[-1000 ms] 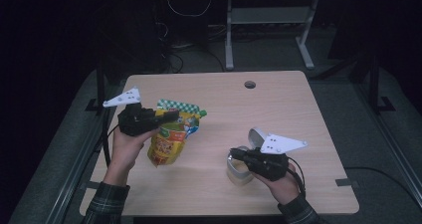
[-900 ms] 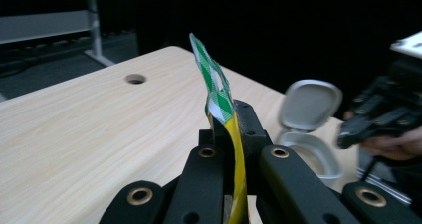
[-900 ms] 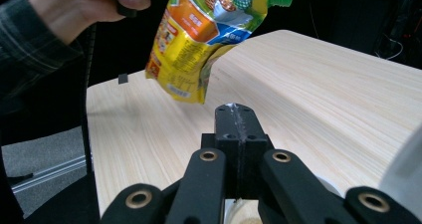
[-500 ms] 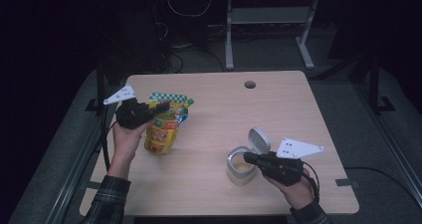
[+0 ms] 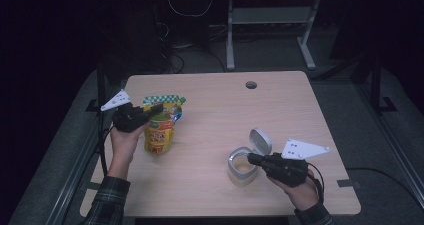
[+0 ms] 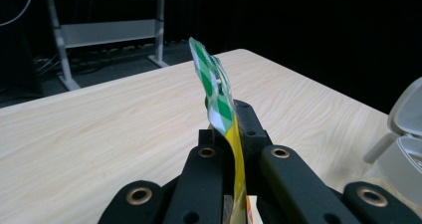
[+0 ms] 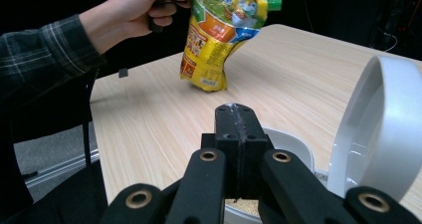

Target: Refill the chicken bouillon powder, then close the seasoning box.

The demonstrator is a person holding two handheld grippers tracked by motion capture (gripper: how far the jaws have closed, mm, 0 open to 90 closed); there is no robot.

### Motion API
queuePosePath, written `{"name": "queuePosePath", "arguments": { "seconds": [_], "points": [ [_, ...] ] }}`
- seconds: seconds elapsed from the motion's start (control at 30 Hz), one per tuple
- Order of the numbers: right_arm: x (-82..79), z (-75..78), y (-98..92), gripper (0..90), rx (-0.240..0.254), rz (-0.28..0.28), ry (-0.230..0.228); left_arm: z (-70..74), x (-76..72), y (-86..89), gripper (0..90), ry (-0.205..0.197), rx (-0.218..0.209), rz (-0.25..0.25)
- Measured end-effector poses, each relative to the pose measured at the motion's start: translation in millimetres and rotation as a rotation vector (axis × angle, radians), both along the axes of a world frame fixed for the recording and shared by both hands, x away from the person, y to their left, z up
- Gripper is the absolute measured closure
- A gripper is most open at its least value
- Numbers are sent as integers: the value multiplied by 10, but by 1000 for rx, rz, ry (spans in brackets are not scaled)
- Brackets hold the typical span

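Both grippers are closed. By the left gripper (image 5: 156, 108) the green-checked top edge of a yellow pouch (image 5: 160, 132) is pinched flat between the jaws, as is seen in the left gripper view, where the seam (image 6: 215, 92) rises straight out of the closed jaws. The pouch is held upright with its base on or just above the table (image 5: 210, 110), at about nine o'clock of the tabletop; hanging it from the top seam probably keeps the contents from spilling and leaves the body free to be tipped. The right gripper (image 5: 251, 158), jaws shut on nothing, is laid over the rim of a small white container (image 5: 240, 169) at about five o'clock, most likely to steady it. Its hinged lid (image 5: 261, 141) is stood open, and a tan, grainy filling (image 5: 243, 166) is seen inside. The pouch is a glossy yellow bag with orange and blue print, a green cap (image 7: 275, 4) at one upper corner, and a bulged, creased body.
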State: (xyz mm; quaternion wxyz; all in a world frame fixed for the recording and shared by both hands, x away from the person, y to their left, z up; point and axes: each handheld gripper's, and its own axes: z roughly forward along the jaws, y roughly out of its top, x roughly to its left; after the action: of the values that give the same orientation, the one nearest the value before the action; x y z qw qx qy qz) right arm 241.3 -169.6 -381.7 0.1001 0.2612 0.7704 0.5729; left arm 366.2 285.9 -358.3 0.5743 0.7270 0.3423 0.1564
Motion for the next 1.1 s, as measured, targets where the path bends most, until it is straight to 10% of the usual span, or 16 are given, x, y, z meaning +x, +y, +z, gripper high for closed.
{"name": "queuePosePath", "arguments": {
  "seconds": [0.6, 1.1],
  "points": [
    [-8, 19, 26, 900, -1, 23, -1, -102, -399, 255, 843, -9, -17, 24],
    [-10, 25, 47, 900, -10, 26, -3, -96, -626, 335, 343, -17, 31, 13]
  ]
}}
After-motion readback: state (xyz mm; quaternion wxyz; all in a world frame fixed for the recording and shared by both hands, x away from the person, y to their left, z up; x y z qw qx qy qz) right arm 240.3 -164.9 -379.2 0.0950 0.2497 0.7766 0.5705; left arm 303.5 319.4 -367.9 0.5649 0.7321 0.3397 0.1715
